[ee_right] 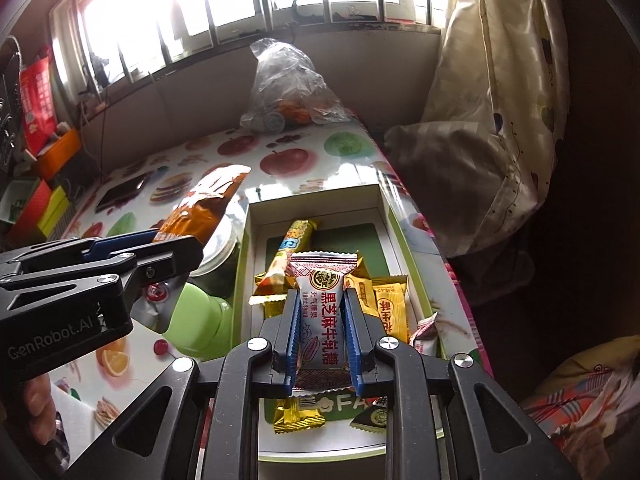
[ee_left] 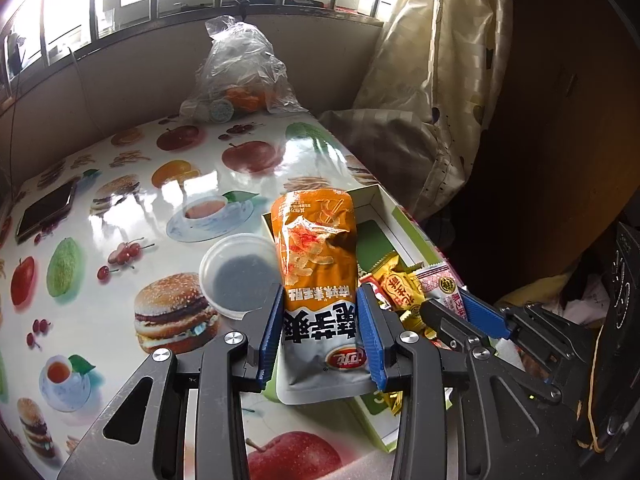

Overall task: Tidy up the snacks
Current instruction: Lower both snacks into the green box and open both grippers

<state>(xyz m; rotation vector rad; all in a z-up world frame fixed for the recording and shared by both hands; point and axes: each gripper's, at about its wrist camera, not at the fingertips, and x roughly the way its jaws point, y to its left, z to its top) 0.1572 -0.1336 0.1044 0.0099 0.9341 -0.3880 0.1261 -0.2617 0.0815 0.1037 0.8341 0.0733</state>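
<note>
The chip bag (ee_left: pixel 316 264) was a tall, puffed pouch, orange with pictured crisps on its upper part and silver-grey with large black characters and a red oval logo on its lower part. It stood upside down in the left wrist view, its print inverted, and its foil was creased near the top. The left gripper (ee_left: pixel 320 344) had it clamped between its blue pads at the grey part, the jaws partly apart to the width of the bag. The bag hung over the near left corner of the box (ee_left: pixel 378 196), just beside a clear plastic tub (ee_left: pixel 236 276) with a dark centre.

The candy (ee_right: pixel 320 320) was a small white wrapper with zigzag ends, a dark red patterned border, a round emblem and red characters down its front. The right gripper (ee_right: pixel 322 344) was closed tight on its sides and held it above the box (ee_right: pixel 312 206), which was shallow, white-walled and green-edged. In the box lay several yellow packets (ee_right: pixel 390 308) and a long yellow bar (ee_right: pixel 294 240).

The box sat at the right edge of a table (ee_left: pixel 120 208) covered in a glossy cloth printed with fruit and burgers. A phone (ee_left: pixel 44 212) lay at its far left, and a clear plastic bag (ee_left: pixel 240 68) stood by the window.
</note>
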